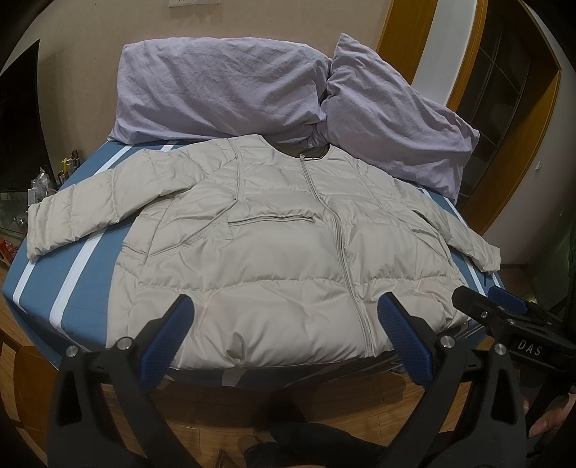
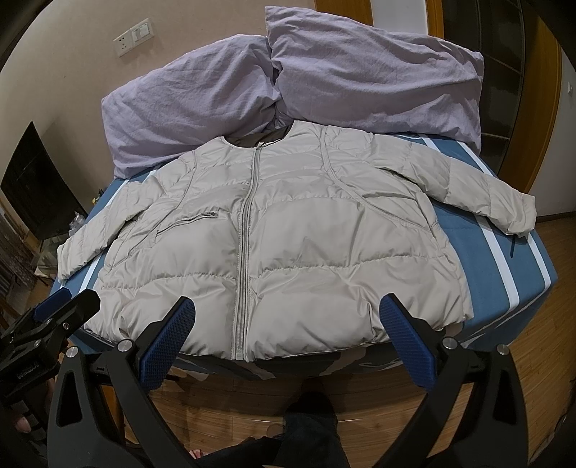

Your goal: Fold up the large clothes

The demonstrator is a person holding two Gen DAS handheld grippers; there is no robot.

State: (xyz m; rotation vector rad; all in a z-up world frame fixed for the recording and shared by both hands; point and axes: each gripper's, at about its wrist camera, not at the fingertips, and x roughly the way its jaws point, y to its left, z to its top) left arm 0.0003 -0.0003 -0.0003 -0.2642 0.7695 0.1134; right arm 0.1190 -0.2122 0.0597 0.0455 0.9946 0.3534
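Left wrist: jacket (image 1: 273, 252) spread flat on bed (image 1: 64, 288).

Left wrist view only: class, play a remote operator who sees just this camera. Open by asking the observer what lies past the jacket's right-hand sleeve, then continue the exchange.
Observer: In the right wrist view, the bedsheet carries on past the jacket sleeve, blue with two white stripes.
Operator: I see my right gripper only side-on. Is it open?
Observer: Yes. The right gripper has its fingers spread wide, with nothing between them, in front of the hem.
Operator: The wall plate is cropped at my top edge. What is it?
Observer: A switch and socket plate, up left of the pillows.
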